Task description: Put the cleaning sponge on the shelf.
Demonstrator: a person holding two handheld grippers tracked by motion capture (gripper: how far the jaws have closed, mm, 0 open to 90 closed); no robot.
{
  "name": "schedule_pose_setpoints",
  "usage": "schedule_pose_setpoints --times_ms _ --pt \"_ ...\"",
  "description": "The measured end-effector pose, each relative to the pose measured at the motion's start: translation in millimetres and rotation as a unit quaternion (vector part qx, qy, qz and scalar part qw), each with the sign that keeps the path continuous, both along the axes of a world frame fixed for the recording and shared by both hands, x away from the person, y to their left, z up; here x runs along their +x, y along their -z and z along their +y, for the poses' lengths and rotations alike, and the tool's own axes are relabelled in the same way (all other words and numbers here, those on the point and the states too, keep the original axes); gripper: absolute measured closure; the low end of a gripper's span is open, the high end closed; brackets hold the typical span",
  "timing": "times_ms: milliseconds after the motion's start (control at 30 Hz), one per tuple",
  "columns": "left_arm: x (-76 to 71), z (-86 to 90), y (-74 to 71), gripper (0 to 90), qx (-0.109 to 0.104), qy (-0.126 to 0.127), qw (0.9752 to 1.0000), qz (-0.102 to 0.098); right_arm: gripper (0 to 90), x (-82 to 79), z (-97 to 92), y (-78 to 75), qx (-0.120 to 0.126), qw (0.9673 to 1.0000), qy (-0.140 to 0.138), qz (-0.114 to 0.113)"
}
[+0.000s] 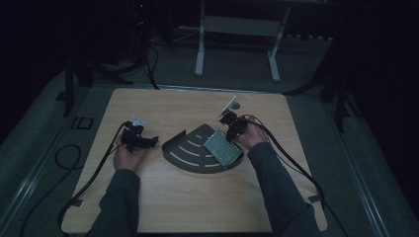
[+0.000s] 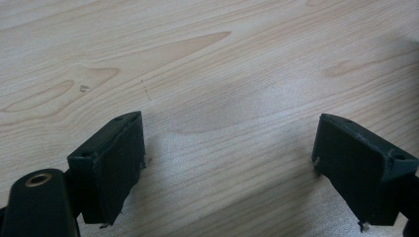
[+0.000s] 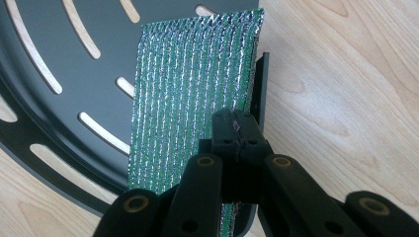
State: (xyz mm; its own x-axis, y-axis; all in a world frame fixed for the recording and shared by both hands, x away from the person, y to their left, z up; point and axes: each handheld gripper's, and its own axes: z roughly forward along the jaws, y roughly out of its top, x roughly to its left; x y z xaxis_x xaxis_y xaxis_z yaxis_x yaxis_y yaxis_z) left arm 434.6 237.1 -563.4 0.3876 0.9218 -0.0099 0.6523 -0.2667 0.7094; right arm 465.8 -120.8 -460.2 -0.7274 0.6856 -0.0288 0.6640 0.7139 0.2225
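Silver-green ribbed pouch [image 3: 192, 98] lies flat on the right part of the dark slotted tray [image 3: 59, 74], near the middle of the counter [image 1: 197, 207]. One long side runs along the tray's raised straight wall; the serrated far end reaches toward the tray's inner corner.

Right tongs [image 3: 236, 129] are pinched tight on the pouch's near edge, jaws pressed together with foil between them. Judgement: the step looks like placing or shifting the pouch on the tray. To do it well, keep the pinch on the sealed margin, move low and level so the foil does not buckle, and steer clear of the tray wall, which could snag the edge. Release only once the pouch rests fully inside the tray.

The pouch appears thin, crinkly and light; it will likely flex if lifted by one corner.

Left tongs [image 2: 227, 163] sit wide apart over bare wood, gripping nothing, left of the tray.
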Motion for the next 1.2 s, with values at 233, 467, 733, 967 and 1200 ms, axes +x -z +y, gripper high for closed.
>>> schedule_pose_setpoints --times_ms 233,467,733,967,1200 --pt "0.0 0.0 0.0 13.6 0.000 0.000 1.0000 0.000 88.7 1.0 -1.3 1.1 0.001 1.0000 -0.004 -0.002" --pt "0.0 -0.1 0.0 13.6 0.000 0.000 1.0000 0.000 88.8 1.5 -0.8 3.4 0.003 1.0000 0.001 -0.001" --pt "0.0 0.0 0.0 13.6 0.000 0.000 1.0000 0.000 84.5 1.0 -3.2 0.2 0.005 1.0000 0.001 -0.007" --pt "0.0 0.0 0.0 13.6 0.000 0.000 1.0000 0.000 68.3 -2.1 -10.0 -8.8 0.024 0.9995 0.007 -0.018" --pt "0.0 0.0 0.0 13.6 0.000 0.000 1.0000 0.000 54.7 -5.9 -27.2 -13.2 0.047 0.9982 0.029 -0.025"
